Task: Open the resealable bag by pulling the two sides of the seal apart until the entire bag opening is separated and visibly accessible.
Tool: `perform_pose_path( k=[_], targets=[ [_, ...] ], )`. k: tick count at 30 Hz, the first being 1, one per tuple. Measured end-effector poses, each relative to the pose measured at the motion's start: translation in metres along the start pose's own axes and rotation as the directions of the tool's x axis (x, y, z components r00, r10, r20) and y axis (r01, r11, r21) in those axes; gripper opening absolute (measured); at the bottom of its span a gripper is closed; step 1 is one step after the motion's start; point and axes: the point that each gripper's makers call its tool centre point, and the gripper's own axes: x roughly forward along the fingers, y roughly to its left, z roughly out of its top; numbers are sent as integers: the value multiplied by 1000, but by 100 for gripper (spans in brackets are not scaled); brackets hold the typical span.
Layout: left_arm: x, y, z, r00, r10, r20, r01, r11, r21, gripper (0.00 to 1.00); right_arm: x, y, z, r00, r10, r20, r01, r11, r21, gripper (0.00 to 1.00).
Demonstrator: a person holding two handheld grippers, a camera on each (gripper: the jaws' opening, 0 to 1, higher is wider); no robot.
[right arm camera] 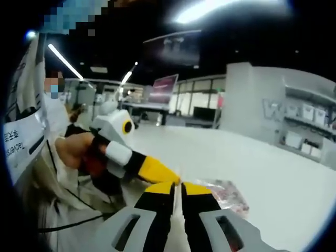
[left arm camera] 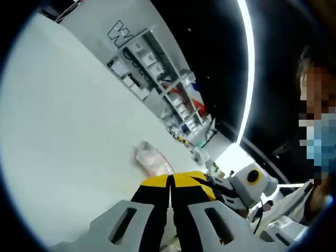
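Observation:
A clear resealable bag (left arm camera: pixel 151 157) with pinkish contents lies on the white table (left arm camera: pixel 68 131). Its red seal line runs down to the yellow tips of my left gripper (left arm camera: pixel 170 179). That gripper's jaws are pressed together at the bag's edge. In the right gripper view the bag (right arm camera: pixel 227 193) sits just past my right gripper (right arm camera: pixel 179 187), whose jaws are also closed at its near edge. The left gripper (right arm camera: pixel 157 170) comes in from the left, held by a hand (right arm camera: pixel 71 149), and its yellow tip meets the right one's tips. The right gripper (left arm camera: pixel 206 184) shows beside the left jaws.
White shelving with bins (left arm camera: pixel 157 79) stands beyond the far table edge, and is also seen at the right (right arm camera: pixel 307 131). A person in a white top (right arm camera: pixel 31 136) is close at the left. The white table (right arm camera: pixel 262 157) spreads wide around the bag.

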Motion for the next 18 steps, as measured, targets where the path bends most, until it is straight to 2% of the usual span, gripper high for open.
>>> perform_pose_path(
  k=[8,18],
  targets=[
    [0,0,-1,1000,-5,-6,5,1000,6,1,2,1,-9,1000,6,-30,-6,1000,5,1],
    [0,0,-2,1000,-7,-11,7,1000,20,1,1,-1,-6,1000,1,-17,0,1000,8,0]
  ],
)
